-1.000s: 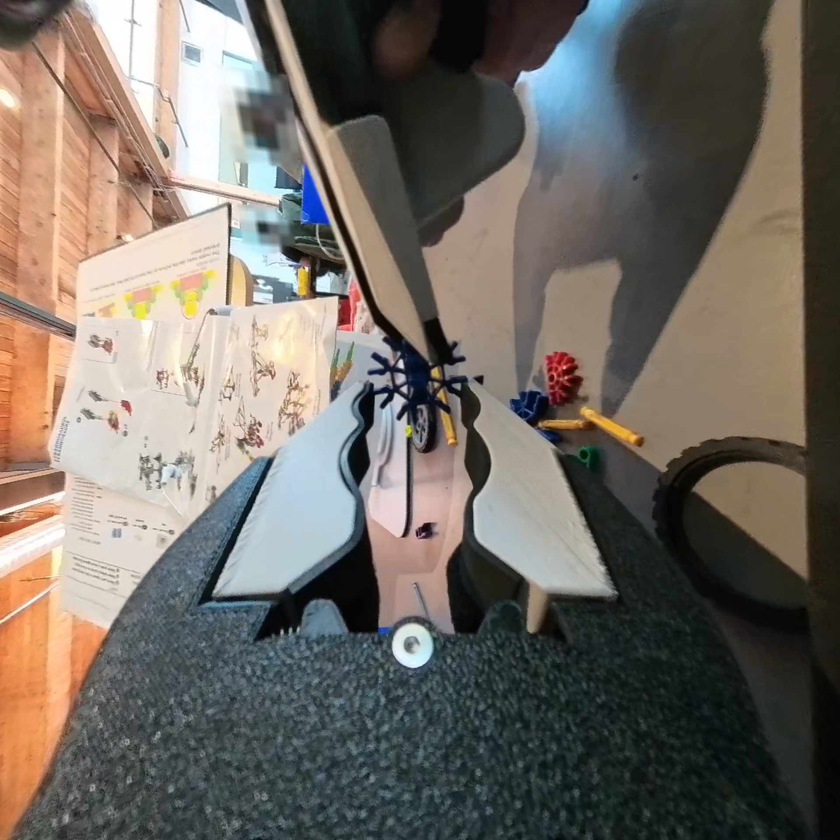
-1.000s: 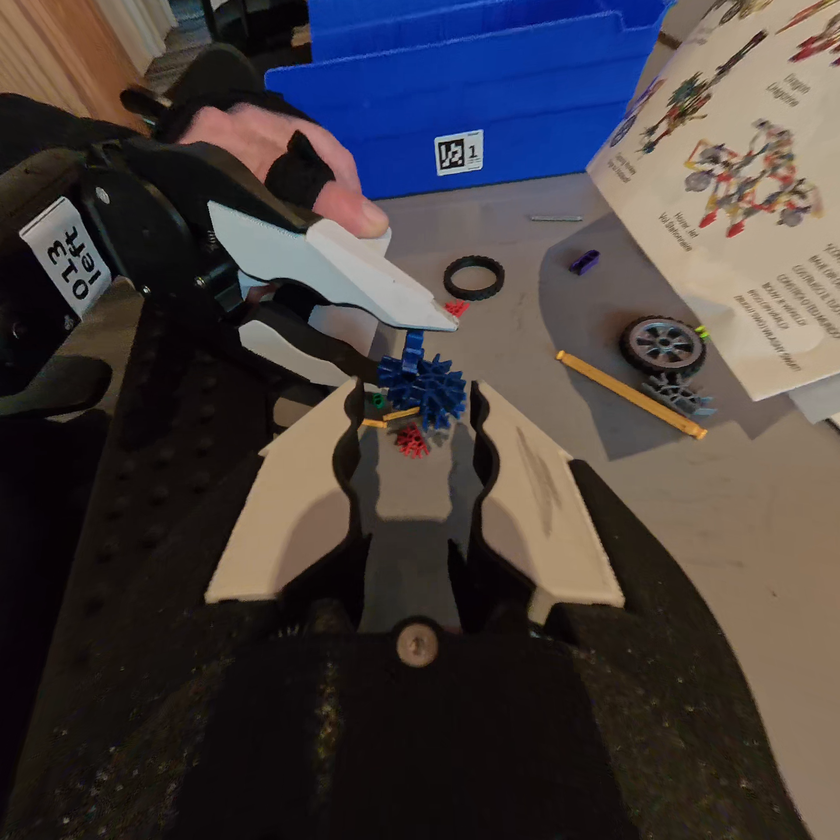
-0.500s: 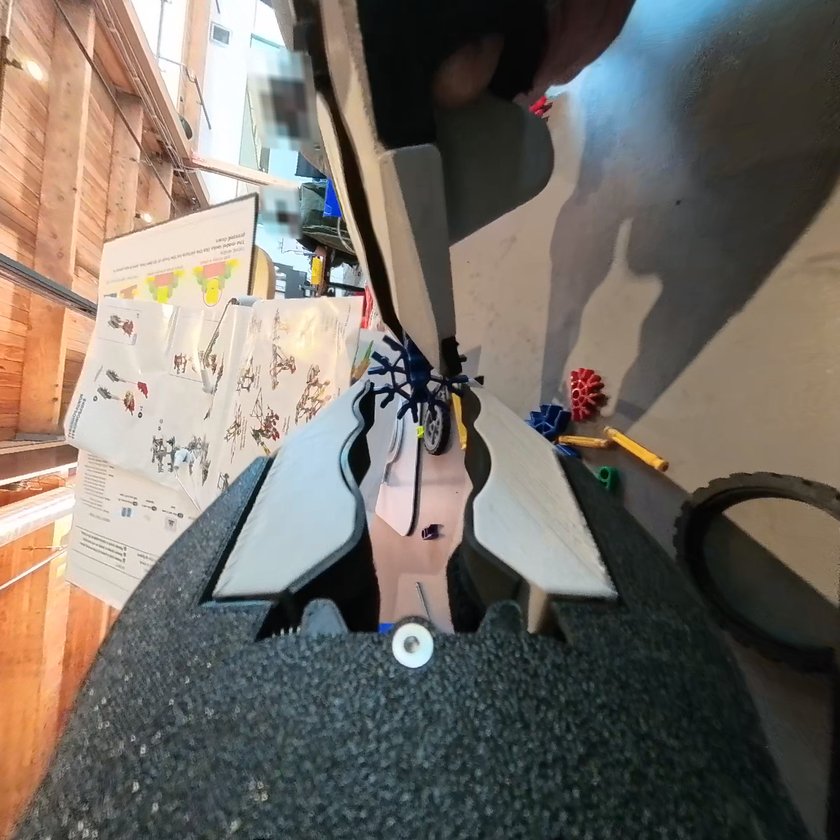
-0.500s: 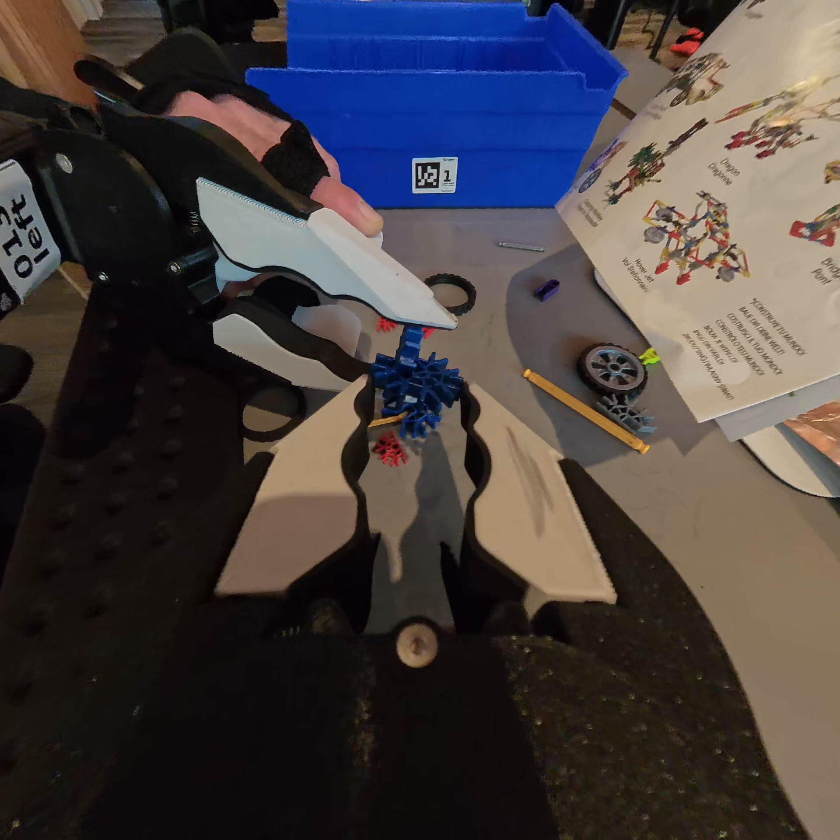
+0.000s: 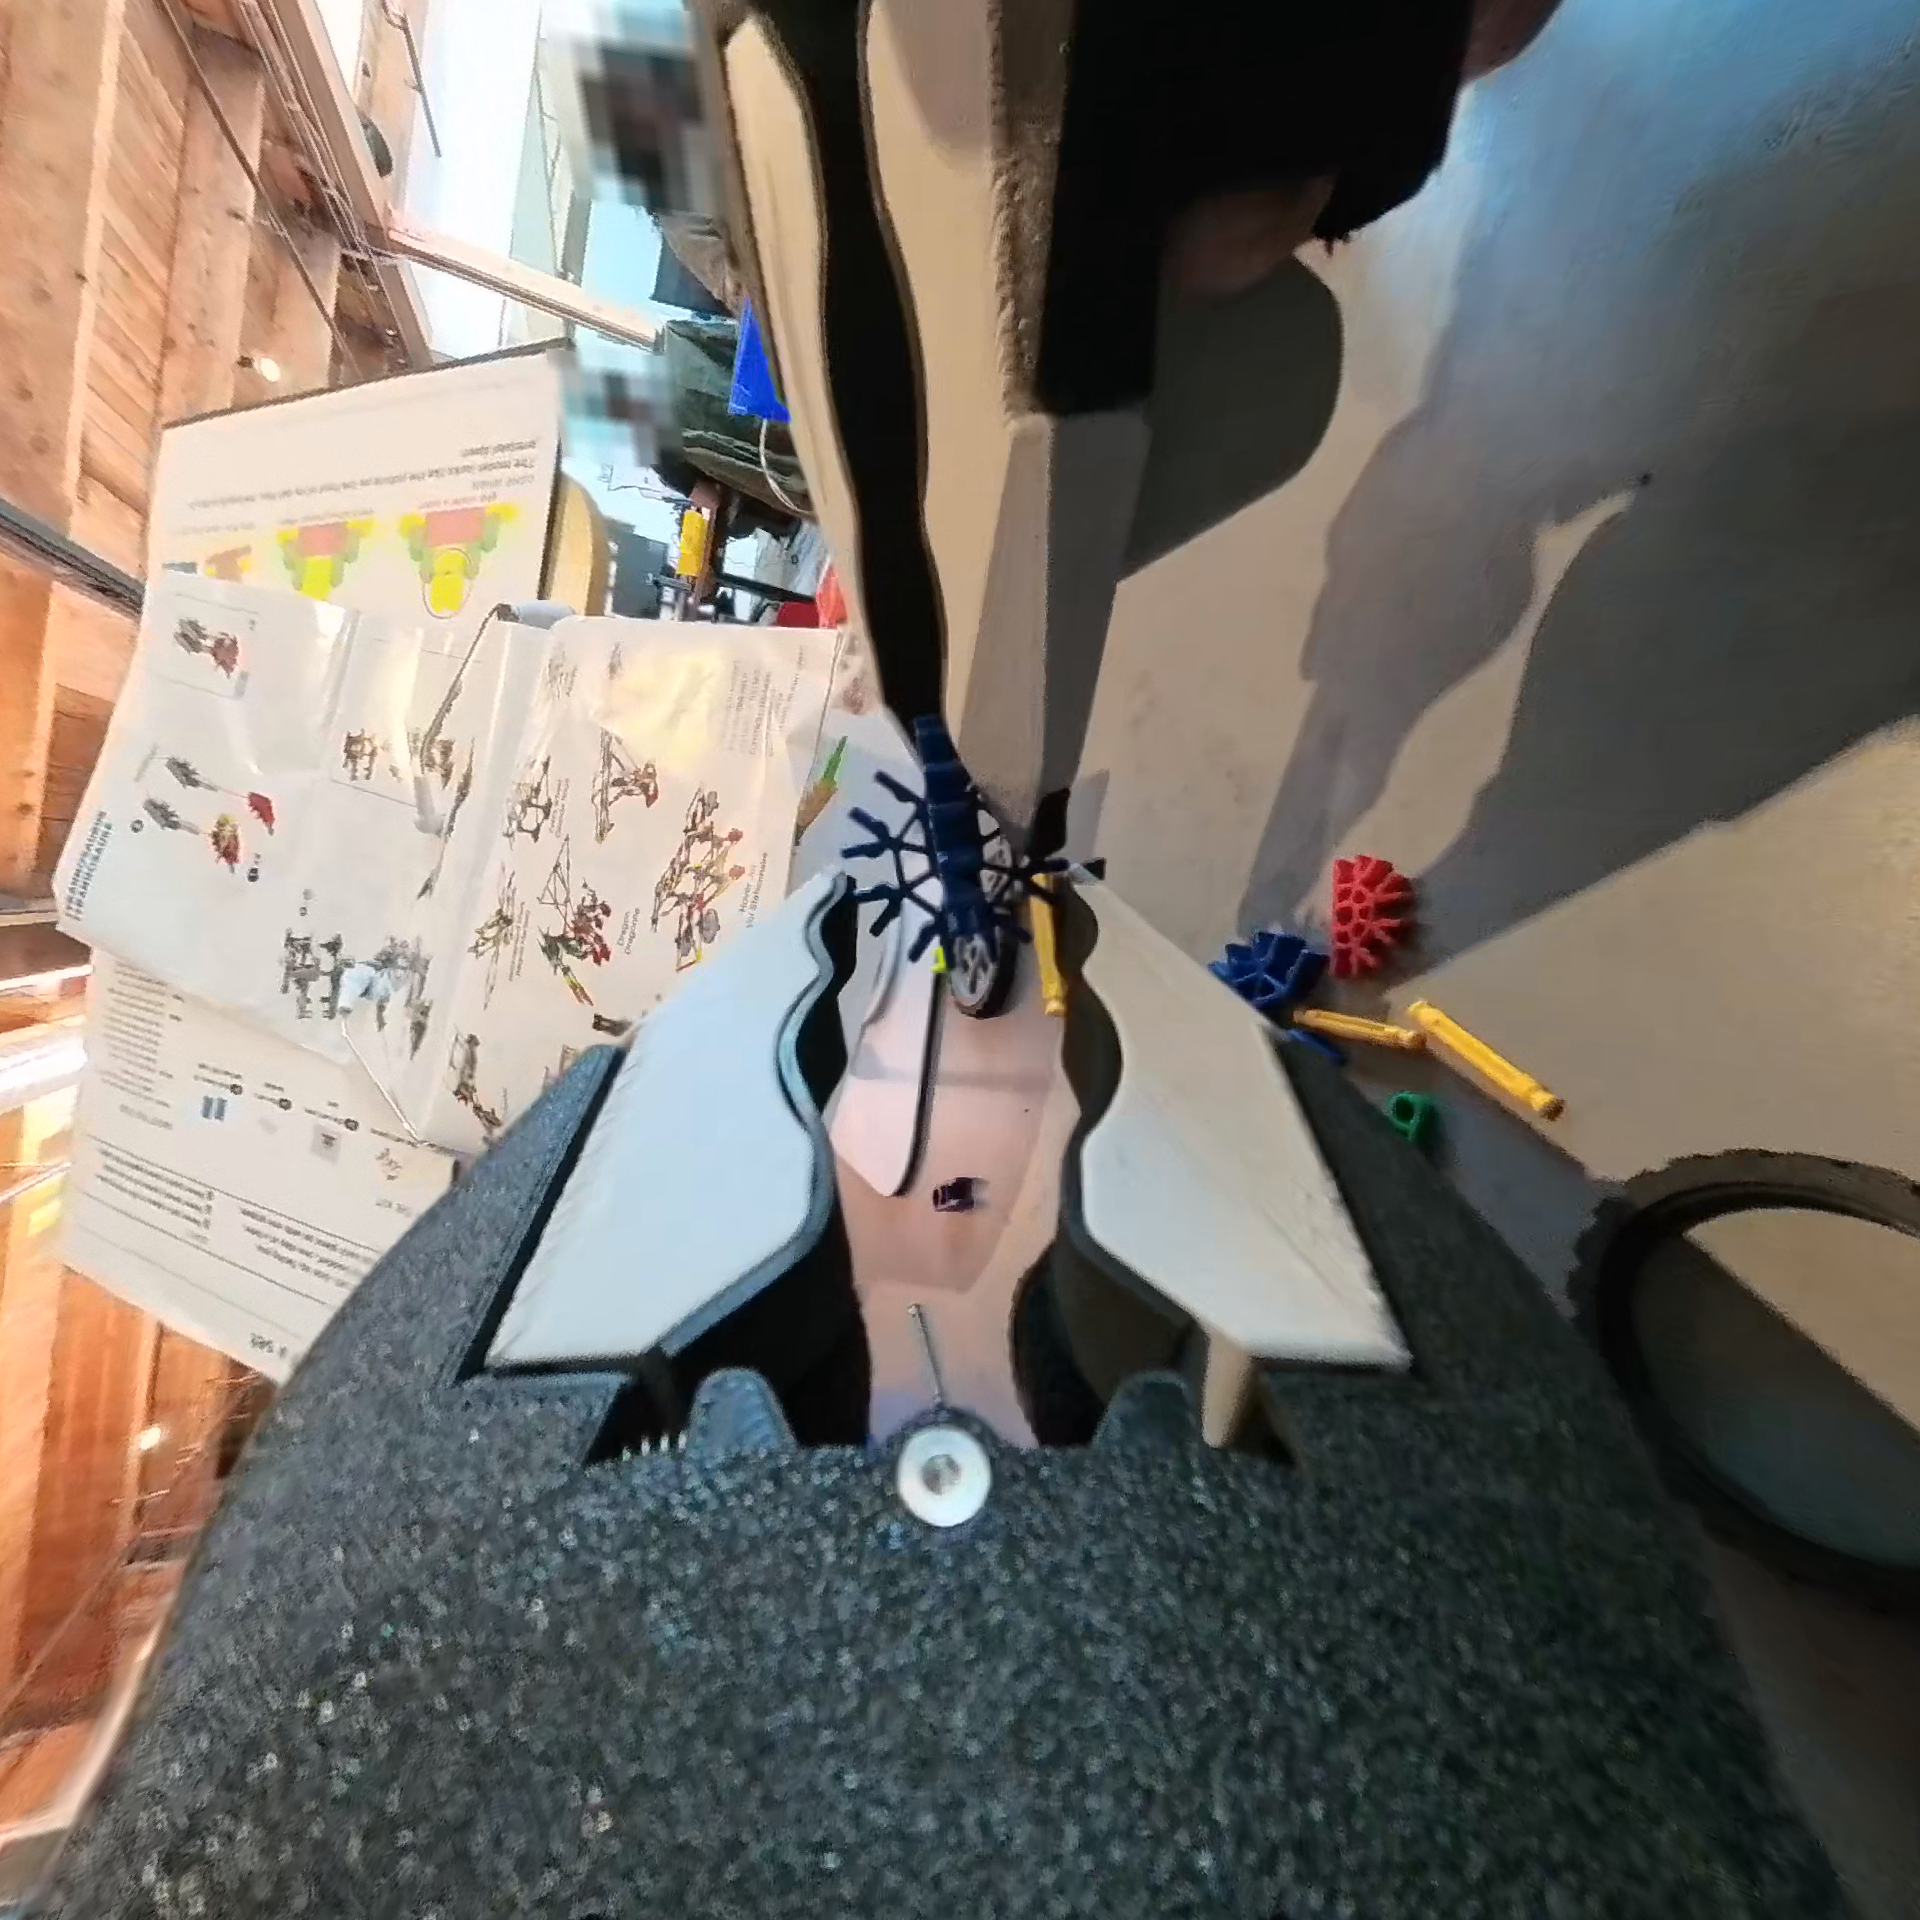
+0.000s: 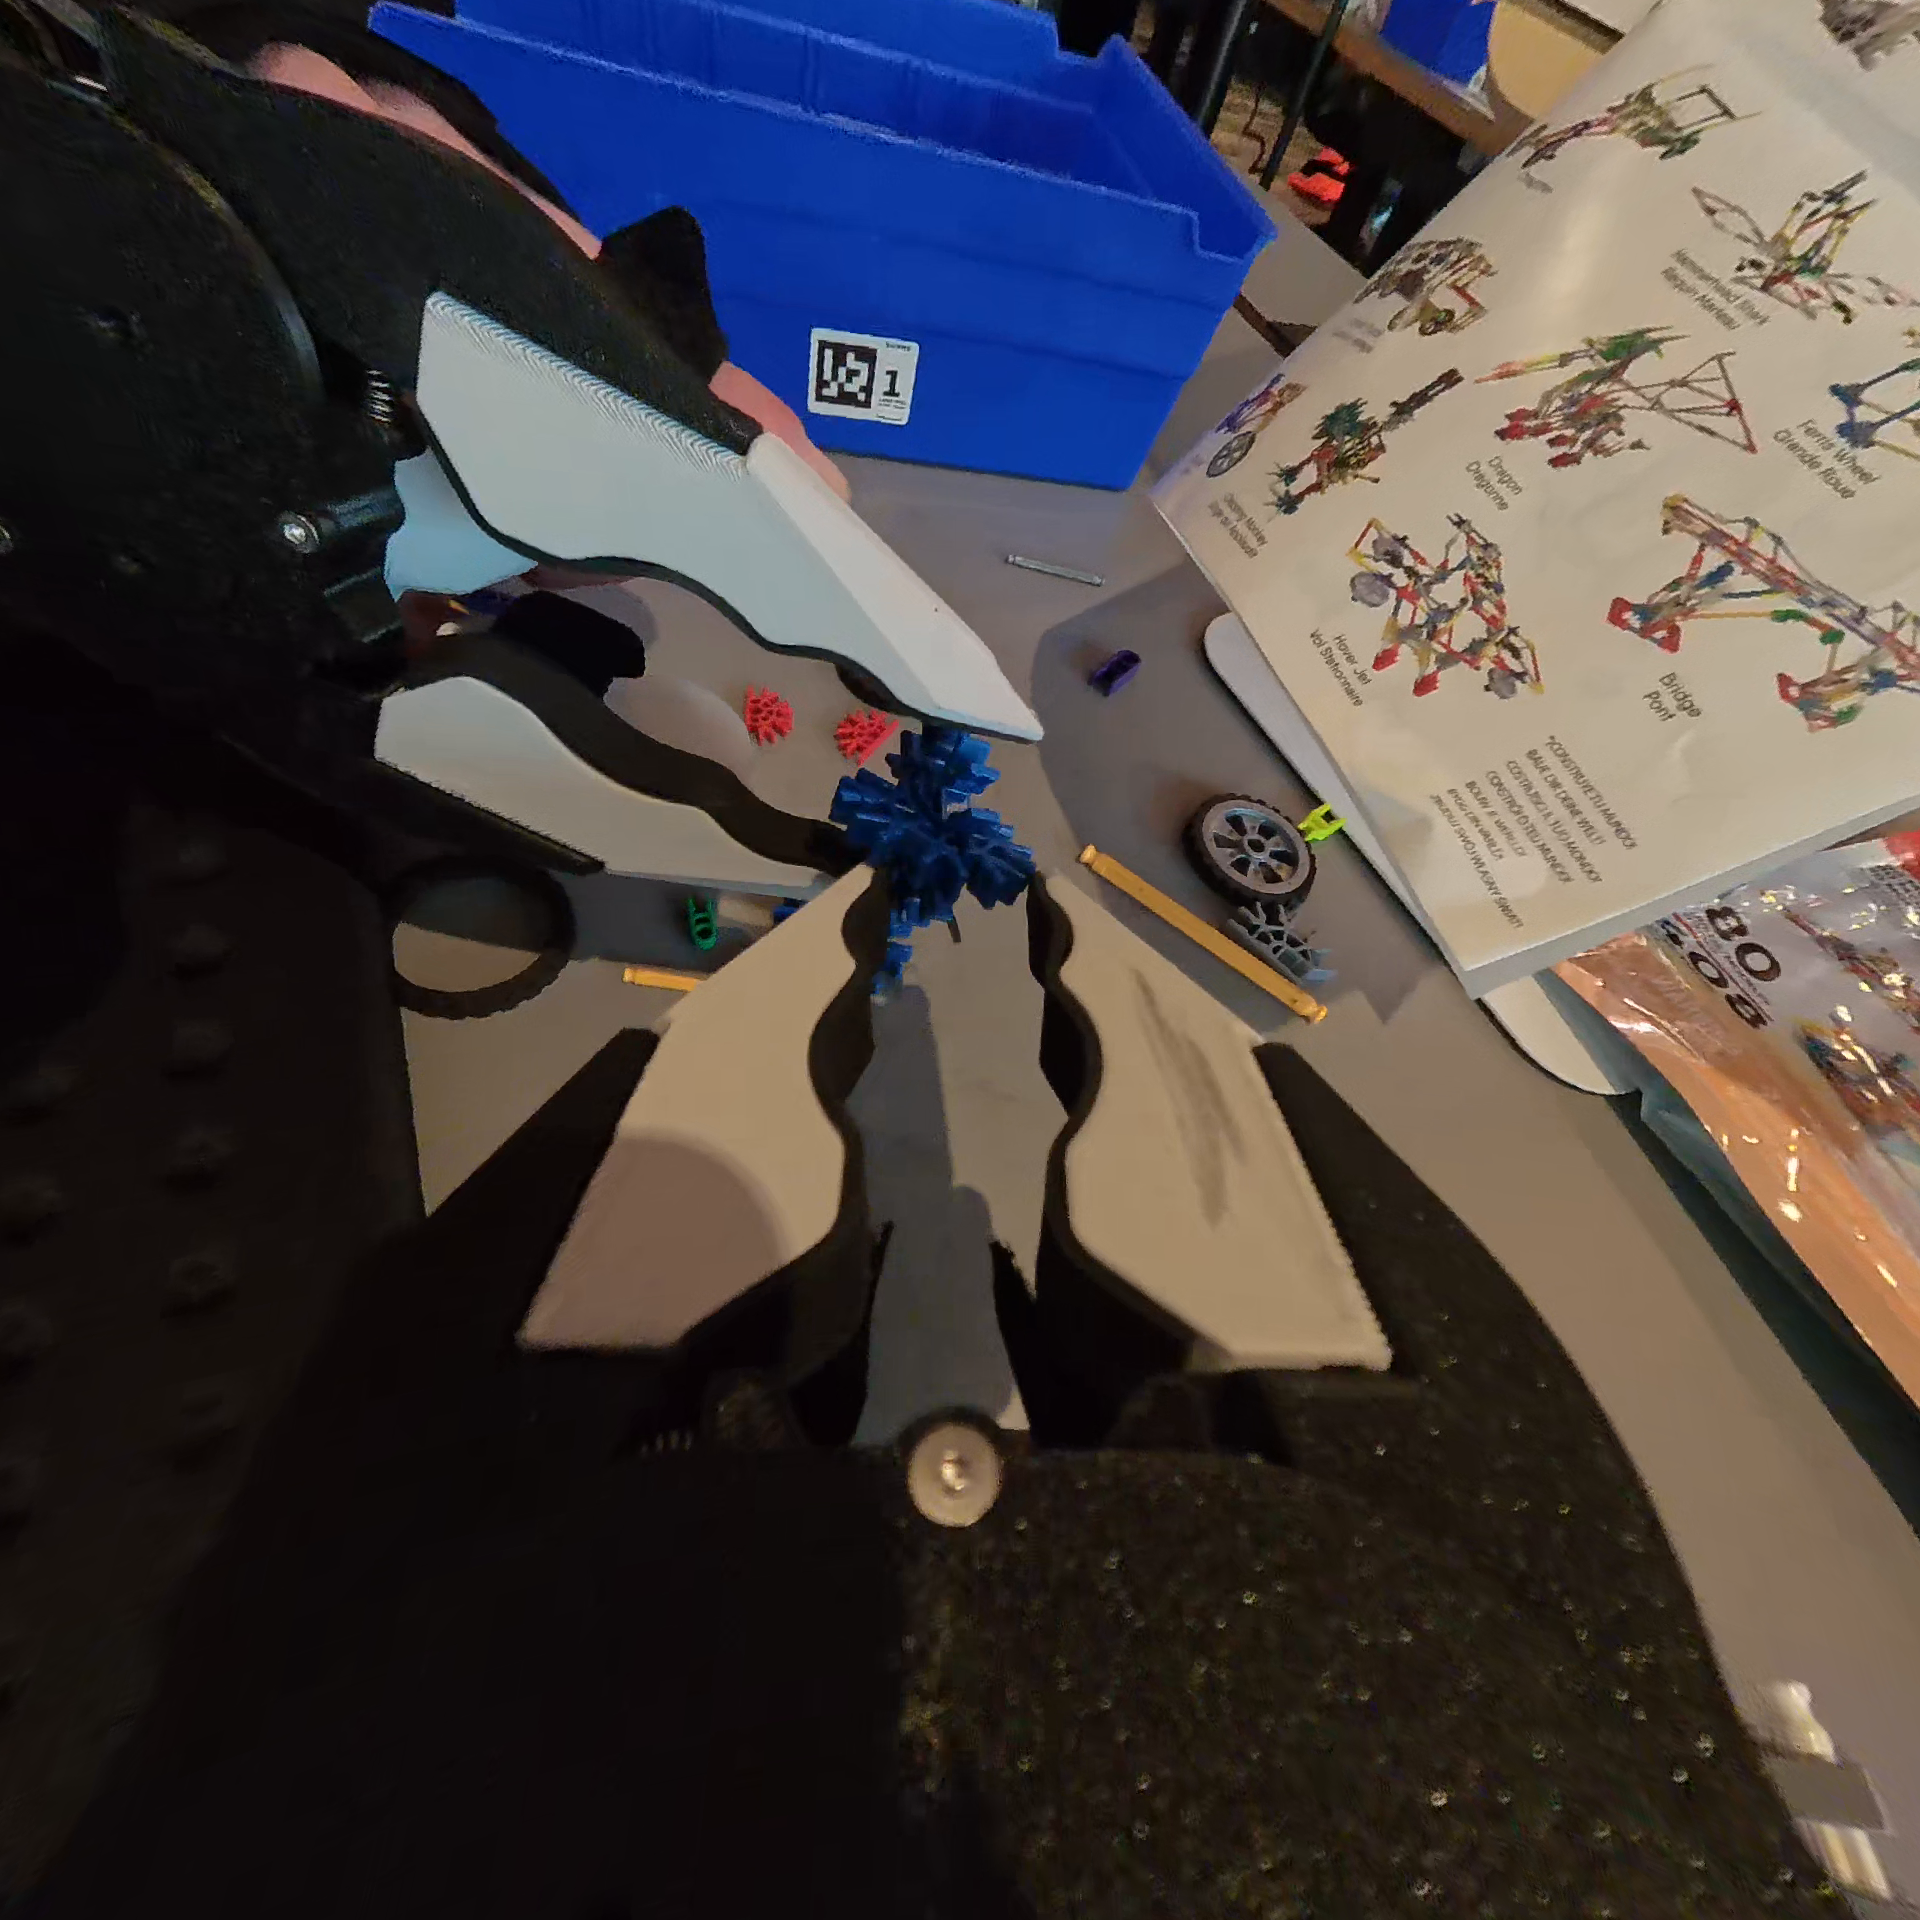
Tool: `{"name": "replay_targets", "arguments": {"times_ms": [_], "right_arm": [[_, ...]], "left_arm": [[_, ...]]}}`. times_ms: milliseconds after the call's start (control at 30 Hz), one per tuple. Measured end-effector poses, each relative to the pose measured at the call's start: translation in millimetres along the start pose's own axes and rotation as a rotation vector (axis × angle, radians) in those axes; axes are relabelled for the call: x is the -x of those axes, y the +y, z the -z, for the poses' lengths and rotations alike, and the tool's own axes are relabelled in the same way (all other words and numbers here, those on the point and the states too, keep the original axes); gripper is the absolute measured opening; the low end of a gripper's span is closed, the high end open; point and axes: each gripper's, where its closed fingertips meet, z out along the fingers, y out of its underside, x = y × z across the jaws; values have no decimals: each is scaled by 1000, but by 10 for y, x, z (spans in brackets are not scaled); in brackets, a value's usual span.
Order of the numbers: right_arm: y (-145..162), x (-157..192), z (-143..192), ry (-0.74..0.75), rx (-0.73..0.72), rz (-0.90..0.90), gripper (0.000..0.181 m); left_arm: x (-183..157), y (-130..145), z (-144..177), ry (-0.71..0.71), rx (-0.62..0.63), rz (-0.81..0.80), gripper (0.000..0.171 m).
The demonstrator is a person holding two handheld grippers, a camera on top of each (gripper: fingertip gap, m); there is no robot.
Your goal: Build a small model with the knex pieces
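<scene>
A cluster of two interlocked blue snowflake connectors (image 6: 935, 821) hangs above the grey table (image 6: 1455, 1195), between both grippers. My right gripper (image 6: 951, 888) has its tips closed against the cluster's two sides. My left gripper (image 6: 925, 784) comes in from the left and pinches the cluster from above and below. In the left wrist view the cluster (image 5: 935, 873) sits between my left gripper's (image 5: 961, 899) tips. There the right gripper (image 5: 982, 764) reaches down from above onto the cluster.
A blue bin (image 6: 935, 208) stands at the back. An open booklet (image 6: 1610, 468) leans at the right over a plastic bag (image 6: 1766, 1039). Loose on the table: a wheel (image 6: 1252, 852), yellow rod (image 6: 1195, 935), red connectors (image 6: 767, 715), black tyre ring (image 6: 478, 935), purple piece (image 6: 1114, 670). Only a small space, under 4 cm, lies between the two pairs of fingers. The wheel (image 6: 1252, 852) is about 15 centimetres from both grippers' fingertips.
Both grippers have kept hold of the blue cluster and turned together. The right wrist view has rolled and drawn closer to the wheel and booklet. The left gripper now looms larger.
</scene>
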Motion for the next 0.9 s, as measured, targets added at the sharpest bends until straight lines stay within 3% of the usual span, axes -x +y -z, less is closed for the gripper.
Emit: {"name": "replay_targets", "arguments": {"times_ms": [233, 367, 600, 900], "right_arm": [[-5, 16, 27, -53, -11, -49, 29], [10, 83, 57, -138, -14, -87, 41], [-76, 113, 100, -195, -68, -153, 30], [-92, 25, 181, -177, -87, -166, 33]], "left_arm": [[15, -22, 7, -22, -1, -44, 37], [-12, -25, 5, -20, 1, -73, 37], [-53, -74, 15, -24, -10, -122, 37], [-62, -78, 22, -27, -11, -122, 37]]}}
